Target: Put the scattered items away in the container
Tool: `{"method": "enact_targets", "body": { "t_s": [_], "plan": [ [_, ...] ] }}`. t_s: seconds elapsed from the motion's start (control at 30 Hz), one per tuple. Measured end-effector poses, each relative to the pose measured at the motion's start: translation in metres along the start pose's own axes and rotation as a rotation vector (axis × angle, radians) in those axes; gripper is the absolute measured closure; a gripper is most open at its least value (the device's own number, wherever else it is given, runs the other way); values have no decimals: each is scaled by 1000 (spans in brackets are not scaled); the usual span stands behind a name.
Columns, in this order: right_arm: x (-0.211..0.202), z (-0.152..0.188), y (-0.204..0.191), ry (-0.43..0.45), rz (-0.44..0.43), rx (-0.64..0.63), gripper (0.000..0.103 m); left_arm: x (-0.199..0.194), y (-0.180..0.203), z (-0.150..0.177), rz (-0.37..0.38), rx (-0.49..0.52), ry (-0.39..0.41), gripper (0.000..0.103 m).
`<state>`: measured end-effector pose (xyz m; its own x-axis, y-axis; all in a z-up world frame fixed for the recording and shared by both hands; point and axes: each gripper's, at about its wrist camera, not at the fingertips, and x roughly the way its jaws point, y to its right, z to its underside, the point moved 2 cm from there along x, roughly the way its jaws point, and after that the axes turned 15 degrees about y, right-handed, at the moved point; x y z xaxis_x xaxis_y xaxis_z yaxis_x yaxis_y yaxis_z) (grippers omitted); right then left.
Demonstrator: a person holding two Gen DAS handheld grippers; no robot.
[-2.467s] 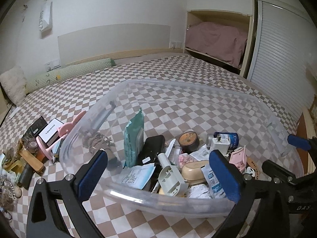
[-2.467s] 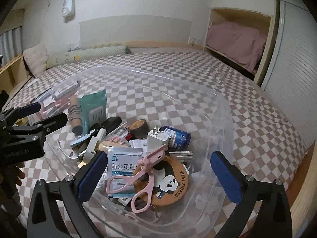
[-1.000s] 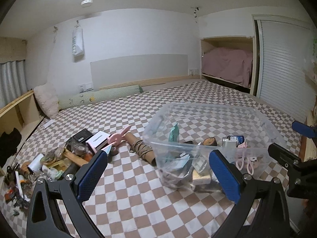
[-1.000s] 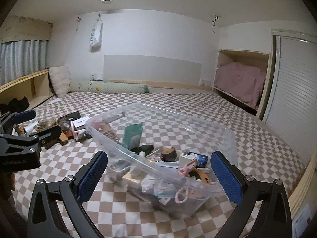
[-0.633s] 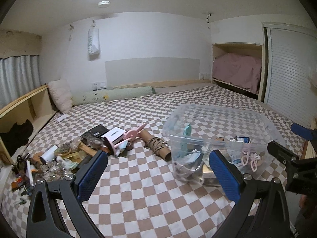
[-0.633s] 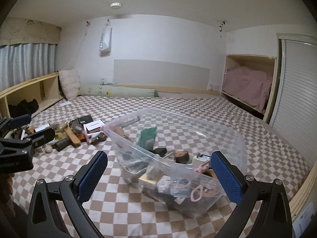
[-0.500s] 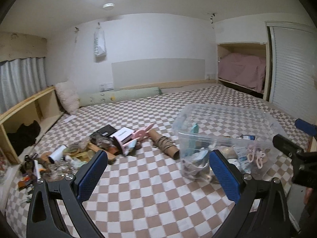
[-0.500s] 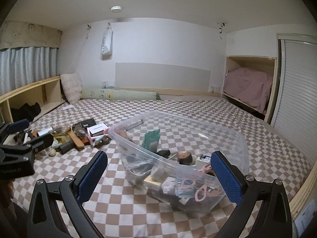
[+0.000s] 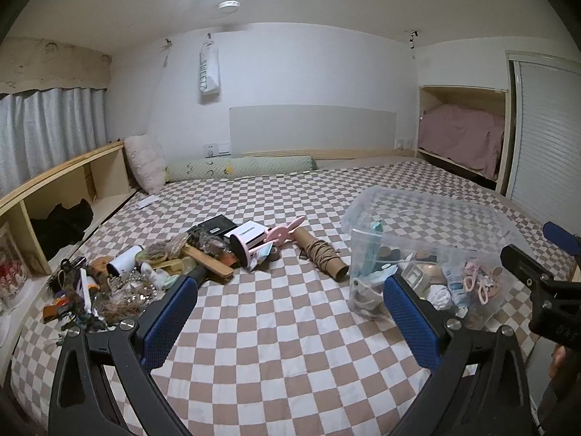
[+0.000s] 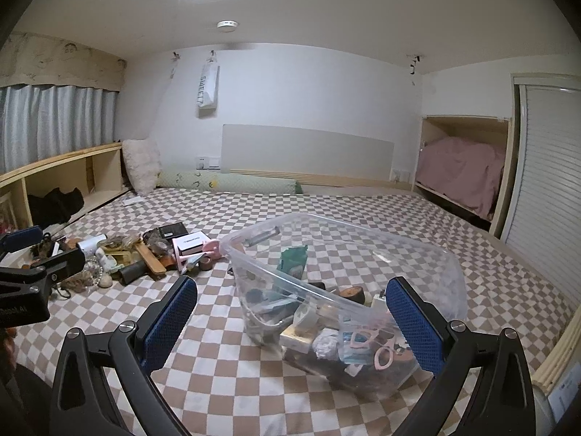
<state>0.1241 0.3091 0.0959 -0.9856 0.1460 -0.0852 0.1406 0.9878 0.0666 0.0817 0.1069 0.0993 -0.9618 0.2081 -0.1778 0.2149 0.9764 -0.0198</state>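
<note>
The bed (image 9: pixel 290 327), spread with a checkered cover, carries everything. On it, toward three o'clock in the left wrist view, sits the clear container (image 9: pixel 428 254), already partly filled with small things, among them a pink eyelash curler (image 10: pixel 366 345) and a green wipes pack (image 10: pixel 292 259). A heap of scattered items (image 9: pixel 152 265) lies on the cover around nine to ten o'clock, well apart from the container; a pink-and-white box (image 9: pixel 248 241) and a cardboard tube wound with cord (image 9: pixel 321 256) lie nearest to it.

The likely trouble, as a judgement: the heap is tangled, with beads and cords, so a pinch on one piece could drag others along or spill them off the bed's edge. The soft cover could also let the thin-walled container tip if it is bumped.

The left gripper (image 9: pixel 290 323) hangs above bare cover, level and pointed across the bed, its blue pads spread wide with nothing between them. The right gripper (image 10: pixel 292 327) is held likewise at five o'clock, spread and empty, the container framed between its pads.
</note>
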Motion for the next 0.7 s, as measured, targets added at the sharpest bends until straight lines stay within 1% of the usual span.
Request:
{"method": "enact_targets", "body": {
  "t_s": [0.37,0.7],
  "plan": [
    [-1,3,-8,-3,-17,-1,0,-7,-18,11,-52,-9,-17,0],
    [-2,6,-17,-10,-26,-16,0,-8,-21,19,-61,-13,-33,0]
  ]
}}
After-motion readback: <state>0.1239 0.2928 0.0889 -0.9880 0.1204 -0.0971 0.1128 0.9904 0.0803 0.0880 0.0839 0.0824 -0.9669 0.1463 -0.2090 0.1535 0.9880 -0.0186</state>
